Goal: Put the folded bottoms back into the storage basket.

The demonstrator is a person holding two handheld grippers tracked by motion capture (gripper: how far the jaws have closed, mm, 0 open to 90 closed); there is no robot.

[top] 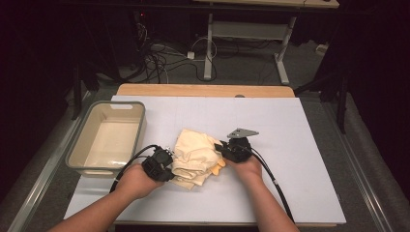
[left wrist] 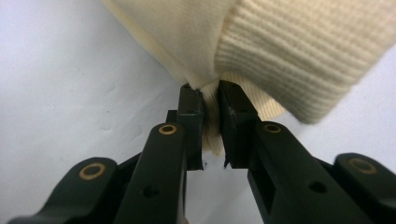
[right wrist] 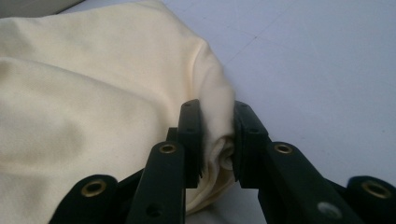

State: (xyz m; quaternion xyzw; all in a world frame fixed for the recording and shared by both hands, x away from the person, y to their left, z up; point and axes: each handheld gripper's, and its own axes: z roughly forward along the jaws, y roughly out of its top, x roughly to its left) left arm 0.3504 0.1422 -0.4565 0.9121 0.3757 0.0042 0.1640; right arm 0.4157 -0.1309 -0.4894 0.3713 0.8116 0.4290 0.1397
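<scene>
A cream-coloured knit garment (top: 196, 157) lies bunched at the middle of the white table. My left gripper (top: 170, 163) is at its left edge, shut on a fold of the cloth (left wrist: 211, 116) just below a ribbed cuff (left wrist: 299, 51). At the garment's right edge my right gripper (top: 223, 149) is shut on another fold of the cream fabric (right wrist: 219, 135), which bulges between its jaws. The smooth body of the garment (right wrist: 84, 116) spreads to the left in the right gripper view.
A grey plastic tub (top: 77, 154), empty inside, stands at the table's left edge. The white table cover (top: 300, 145) stretches to the right and front. Cables and table legs lie on the floor beyond the far wooden edge (top: 203, 90).
</scene>
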